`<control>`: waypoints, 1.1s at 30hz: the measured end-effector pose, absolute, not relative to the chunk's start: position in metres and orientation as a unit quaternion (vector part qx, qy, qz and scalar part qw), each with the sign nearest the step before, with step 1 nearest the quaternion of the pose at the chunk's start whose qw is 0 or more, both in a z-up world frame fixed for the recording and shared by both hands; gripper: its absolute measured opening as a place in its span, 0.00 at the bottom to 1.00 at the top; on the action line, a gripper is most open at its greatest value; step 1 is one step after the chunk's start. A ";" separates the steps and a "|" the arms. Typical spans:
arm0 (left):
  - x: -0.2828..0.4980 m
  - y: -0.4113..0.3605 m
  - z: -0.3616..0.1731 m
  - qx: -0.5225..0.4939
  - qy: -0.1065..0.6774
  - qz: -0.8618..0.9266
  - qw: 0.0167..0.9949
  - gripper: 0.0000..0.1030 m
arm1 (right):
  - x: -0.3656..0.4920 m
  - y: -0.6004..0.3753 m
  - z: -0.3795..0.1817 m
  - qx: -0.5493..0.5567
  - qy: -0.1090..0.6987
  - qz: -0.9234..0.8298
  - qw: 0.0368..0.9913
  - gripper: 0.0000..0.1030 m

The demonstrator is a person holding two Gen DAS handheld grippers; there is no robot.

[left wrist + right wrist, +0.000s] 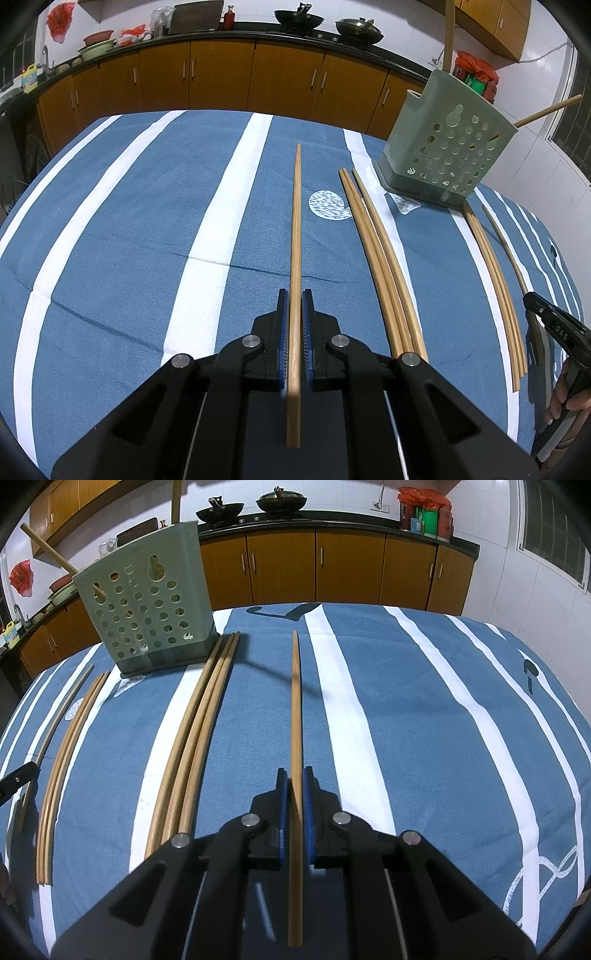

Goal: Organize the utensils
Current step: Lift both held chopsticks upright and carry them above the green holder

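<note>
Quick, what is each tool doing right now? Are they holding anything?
Left tool: shut on a chopstick.
Right tool: shut on another chopstick.

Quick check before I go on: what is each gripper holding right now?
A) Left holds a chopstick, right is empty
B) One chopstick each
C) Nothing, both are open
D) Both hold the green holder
B: the left gripper is shut on the left chopstick, and the right gripper is shut on the right chopstick, each stick lying between the fingers.
</note>
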State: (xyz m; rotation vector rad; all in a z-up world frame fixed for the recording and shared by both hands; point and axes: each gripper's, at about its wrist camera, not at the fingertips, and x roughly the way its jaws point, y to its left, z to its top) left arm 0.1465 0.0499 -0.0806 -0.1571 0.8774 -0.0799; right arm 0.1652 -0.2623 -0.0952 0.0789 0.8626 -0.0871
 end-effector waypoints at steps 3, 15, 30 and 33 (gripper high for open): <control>0.147 0.050 -0.080 -0.076 0.424 -0.039 0.902 0.08 | 0.165 -0.262 -0.095 0.038 0.418 -0.042 0.907 0.11; 0.140 0.045 -0.080 -0.048 0.425 -0.033 0.903 0.08 | 0.164 -0.262 -0.095 0.040 0.418 -0.042 0.907 0.11; 0.132 0.036 -0.059 -0.030 0.406 -0.042 0.912 0.07 | 0.155 -0.266 -0.073 0.050 0.392 -0.035 0.918 0.08; 0.128 0.036 -0.036 -0.033 0.378 -0.050 0.924 0.07 | 0.149 -0.269 -0.048 0.054 0.362 -0.034 0.930 0.08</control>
